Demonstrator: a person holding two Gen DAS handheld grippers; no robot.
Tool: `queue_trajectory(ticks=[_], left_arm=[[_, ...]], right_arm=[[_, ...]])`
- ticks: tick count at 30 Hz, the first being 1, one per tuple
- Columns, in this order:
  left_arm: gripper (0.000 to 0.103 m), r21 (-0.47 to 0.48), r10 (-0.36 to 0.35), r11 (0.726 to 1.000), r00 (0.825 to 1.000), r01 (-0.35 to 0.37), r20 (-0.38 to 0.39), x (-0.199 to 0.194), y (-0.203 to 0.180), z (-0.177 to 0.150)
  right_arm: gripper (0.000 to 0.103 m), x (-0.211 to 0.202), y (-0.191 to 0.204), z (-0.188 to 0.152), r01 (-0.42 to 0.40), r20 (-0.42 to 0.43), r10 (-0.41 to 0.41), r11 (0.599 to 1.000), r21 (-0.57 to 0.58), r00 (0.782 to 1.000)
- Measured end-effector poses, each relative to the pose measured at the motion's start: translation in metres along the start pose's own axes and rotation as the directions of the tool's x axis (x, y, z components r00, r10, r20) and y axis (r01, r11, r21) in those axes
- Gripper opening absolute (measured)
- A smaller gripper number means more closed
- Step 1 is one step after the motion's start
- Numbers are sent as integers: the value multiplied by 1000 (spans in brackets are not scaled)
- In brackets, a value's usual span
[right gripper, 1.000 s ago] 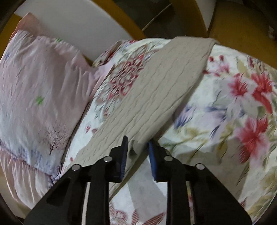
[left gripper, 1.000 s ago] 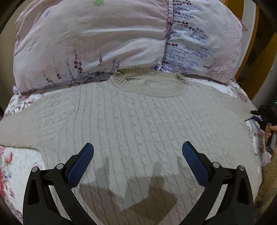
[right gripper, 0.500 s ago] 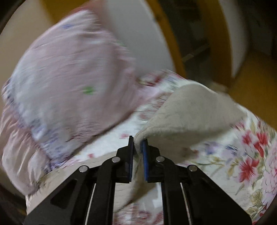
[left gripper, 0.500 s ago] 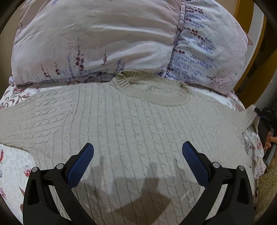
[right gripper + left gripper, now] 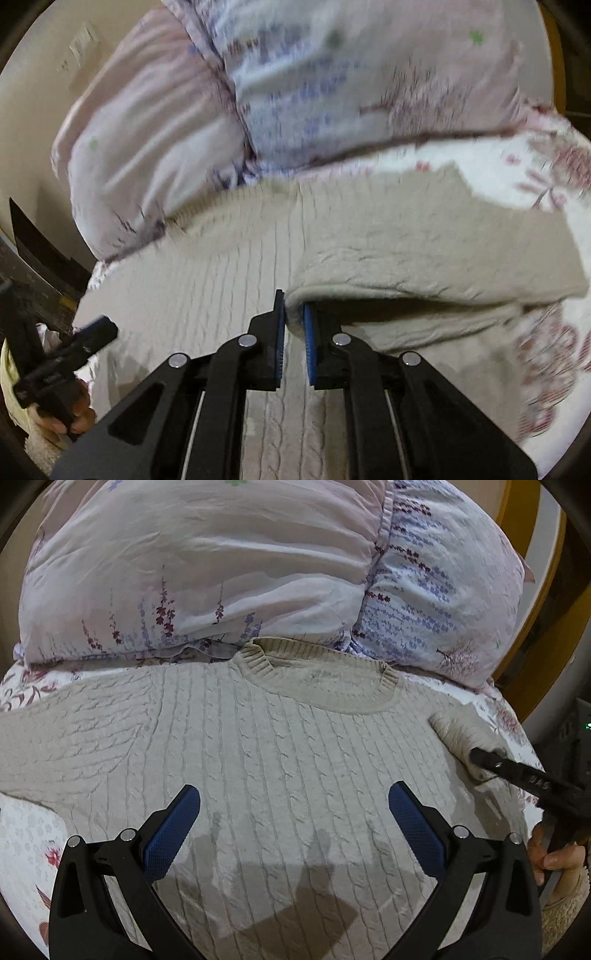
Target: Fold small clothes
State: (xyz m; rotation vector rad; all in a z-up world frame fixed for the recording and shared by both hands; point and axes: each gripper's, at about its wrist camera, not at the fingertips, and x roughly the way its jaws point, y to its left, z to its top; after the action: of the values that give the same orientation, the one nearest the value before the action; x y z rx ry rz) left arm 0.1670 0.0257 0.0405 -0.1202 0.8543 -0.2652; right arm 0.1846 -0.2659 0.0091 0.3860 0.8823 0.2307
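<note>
Swung inward from the bed's edge since a second ago, the right sleeve of the beige cable-knit sweater now lies doubled over the sweater's right shoulder, its cuff pinched between the blue pads of the right gripper, which is clenched on the knit. The sweater itself lies face up and spread flat on the floral bedsheet, its ribbed collar touching the pale pink and lavender flowered pillows, the left sleeve stretched out flat toward the left edge of the left wrist view.

The left gripper hovers above the lower chest of the sweater with its jaws spread wide and nothing between them; the hand bearing it shows at the lower left of the right wrist view.

Risks from here, as I judge them: only a small bite of cuff is held, so a quick pull could slip it free and let the sleeve flop back. With nothing pinning the body, dragging the sleeve further may tug the shoulder along and rumple the knit. Letting go too high would leave the fold line crooked or bunched near the collar.
</note>
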Motion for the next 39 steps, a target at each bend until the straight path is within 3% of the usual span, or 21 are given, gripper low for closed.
queue_trajectory(ticks=[3, 5, 6, 9, 15, 18, 19, 20, 23, 25, 28, 31, 33, 36, 39], left_arm=[[102, -4, -32, 999, 999, 32, -3, 0, 0, 1], [102, -22, -65, 998, 998, 65, -20, 3, 0, 3], [102, -35, -85, 996, 996, 84, -27, 4, 1, 3], [102, -97, -151, 984, 988, 147, -34, 6, 8, 3], [102, -190, -206, 961, 978, 199, -21, 7, 22, 3], [102, -202, -231, 954, 973, 222, -21, 8, 24, 3], [102, -207, -241, 951, 970, 231, -23, 8, 25, 3], [102, -216, -256, 945, 966, 245, -26, 9, 26, 3], [101, -248, -301, 926, 953, 284, -29, 9, 30, 3], [97, -271, -323, 913, 946, 305, -24, 9, 34, 4], [88, -330, -381, 875, 924, 354, -20, 13, 42, 3], [86, -395, -423, 834, 906, 385, -10, 16, 51, 0], [86, -424, -438, 815, 899, 394, -6, 19, 54, -2], [85, -467, -450, 791, 893, 395, -7, 23, 59, -5], [82, -491, -455, 778, 891, 392, -9, 26, 64, -8]], right_arm=[[19, -3, -5, 0, -27, -4, 27, 998, 51, 1000], [53, -10, -15, 1, -46, 10, 45, 993, 106, 999], [56, -15, -20, 2, -50, 24, 48, 990, 132, 999], [56, -26, -44, 10, -66, 55, 55, 968, 242, 997], [53, -40, -109, 14, -69, 124, 8, 863, 501, 992], [36, -44, -129, 19, 0, 132, -89, 829, 559, 987], [23, -44, -130, 21, 21, 128, -111, 828, 560, 986], [17, -43, -131, 24, 51, 119, -140, 830, 556, 983], [10, -46, -112, 35, 125, 141, -214, 875, 468, 967], [9, -51, -86, 43, 134, 188, -216, 918, 373, 958], [9, -51, -34, 52, 87, 240, -137, 974, 208, 961], [9, -35, 30, 51, 22, 217, -20, 1000, -10, 976], [13, -13, 70, 44, -28, 137, 48, 989, -149, 989], [25, 35, 128, 14, -88, -60, 70, 923, -376, 996], [34, 46, 145, -9, -97, -103, 56, 880, -465, 993]])
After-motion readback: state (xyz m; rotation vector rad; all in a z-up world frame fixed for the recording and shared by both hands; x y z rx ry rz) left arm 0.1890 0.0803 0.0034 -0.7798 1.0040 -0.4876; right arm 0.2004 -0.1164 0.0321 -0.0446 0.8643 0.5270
